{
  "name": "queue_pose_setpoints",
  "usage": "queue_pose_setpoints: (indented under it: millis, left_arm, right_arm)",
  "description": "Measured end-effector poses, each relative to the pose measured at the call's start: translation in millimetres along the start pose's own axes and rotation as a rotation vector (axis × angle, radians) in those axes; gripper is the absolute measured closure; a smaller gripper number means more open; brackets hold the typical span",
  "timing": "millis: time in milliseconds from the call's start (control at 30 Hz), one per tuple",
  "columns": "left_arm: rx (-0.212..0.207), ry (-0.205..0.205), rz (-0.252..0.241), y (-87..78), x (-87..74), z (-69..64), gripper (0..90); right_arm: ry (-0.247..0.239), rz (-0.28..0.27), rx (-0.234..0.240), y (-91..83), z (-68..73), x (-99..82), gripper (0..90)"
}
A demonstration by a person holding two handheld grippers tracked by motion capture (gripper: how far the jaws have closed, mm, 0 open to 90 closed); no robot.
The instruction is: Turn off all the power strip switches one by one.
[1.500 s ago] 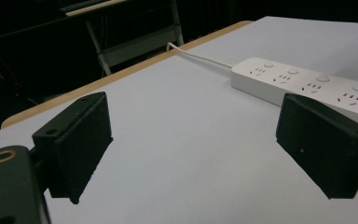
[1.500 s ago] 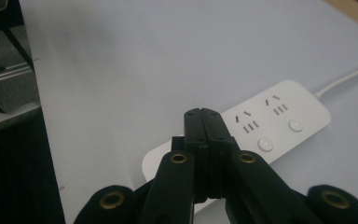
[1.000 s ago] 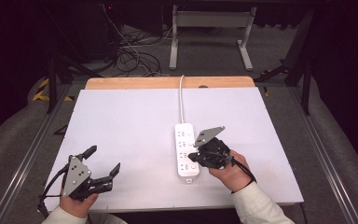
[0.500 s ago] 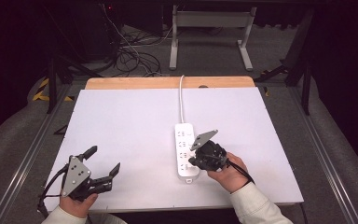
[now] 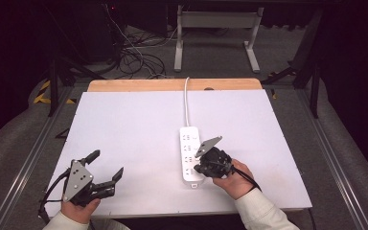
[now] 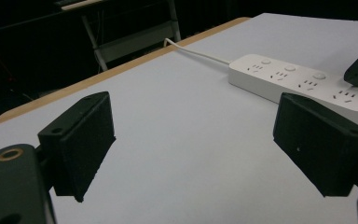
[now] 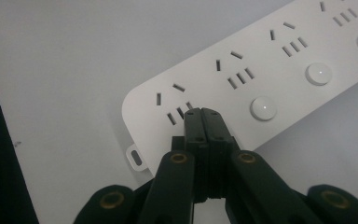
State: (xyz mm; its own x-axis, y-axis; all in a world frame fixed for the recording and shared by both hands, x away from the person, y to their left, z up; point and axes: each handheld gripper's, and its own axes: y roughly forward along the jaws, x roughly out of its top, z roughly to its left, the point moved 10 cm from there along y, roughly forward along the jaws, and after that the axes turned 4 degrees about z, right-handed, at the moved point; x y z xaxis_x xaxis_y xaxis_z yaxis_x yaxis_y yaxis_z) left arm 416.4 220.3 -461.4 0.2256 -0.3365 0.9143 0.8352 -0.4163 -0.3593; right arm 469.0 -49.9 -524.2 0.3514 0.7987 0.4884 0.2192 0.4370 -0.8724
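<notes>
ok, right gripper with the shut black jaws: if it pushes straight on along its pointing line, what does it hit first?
Most likely the white plastic power strip. The right gripper has its jaws shut and its tips over the end socket, beside the nearest round button. Whether they already touch the strip is unclear.

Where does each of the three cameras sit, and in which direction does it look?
High view: fixed above the person's side, facing forward and down on the white table; both hands, the left gripper and the right gripper show.
Left gripper view: rides on the left gripper, looking level across the table; its open fingers show.
Right gripper view: rides on the right gripper, looking down from close above; its shut fingers show.
Shared: all three views show the white power strip.
</notes>
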Motion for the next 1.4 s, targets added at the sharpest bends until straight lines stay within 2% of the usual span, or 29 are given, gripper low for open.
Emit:
queue_pose_setpoints:
  millis: [367, 467, 800, 933, 967, 1000, 1033, 1067, 1100, 1133, 1200, 1400]
  left_arm:
    - [0.001, 0.002, -0.002, 0.2, 0.3, -0.8, 13.1]
    - [0.001, -0.001, -0.004, 0.1, 0.4, -1.2, 13.1]
    - [0.006, 0.002, -0.005, 0.1, 0.6, -1.2, 13.1]
    - [0.006, 0.001, -0.007, -0.6, 0.9, -1.4, 13.1]
    - [0.008, 0.004, -0.007, -0.9, 0.9, -0.9, 13.1]
    - [0.006, -0.001, -0.008, -0.9, 1.0, -1.2, 13.1]
    - [0.007, 0.001, -0.009, -1.2, 1.2, -0.6, 13.1]
    - [0.005, -0.001, -0.009, -1.3, 1.1, -0.6, 13.1]
    - [0.006, -0.002, -0.010, -1.2, 1.1, -0.3, 13.1]
    - [0.007, 0.001, -0.009, -0.9, 1.0, 0.4, 13.1]
    - [0.006, -0.004, -0.008, 0.1, 0.7, 0.5, 13.1]
    - [0.009, 0.003, -0.014, -1.3, 1.8, -0.4, 13.1]
  right_arm:
    - [-0.001, -0.007, -0.006, 0.7, 0.8, -2.1, 90.0]
    - [-0.013, -0.009, -0.022, 0.9, 1.4, -2.0, 90.0]
    - [0.005, -0.009, -0.008, 2.4, 1.0, -2.9, 90.0]
    - [-0.002, -0.017, -0.010, 2.3, 1.2, -2.3, 90.0]
    - [-0.015, -0.034, -0.005, 2.4, 1.5, -1.1, 90.0]
    - [-0.009, -0.069, -0.002, -2.6, 0.7, 2.2, 90.0]
    - [-0.009, -0.069, -0.002, -2.6, 0.7, 2.2, 90.0]
    - [-0.001, -0.096, -0.016, -7.3, -1.7, 5.4, 90.0]
    - [0.020, -0.187, -0.006, -22.9, -2.8, 15.4, 90.0]
    - [0.020, -0.187, -0.006, -22.9, -2.8, 15.4, 90.0]
    - [0.022, -0.233, -0.025, -34.5, -4.7, 23.5, 90.0]
    - [0.007, -0.226, -0.049, -33.1, -6.0, 25.5, 90.0]
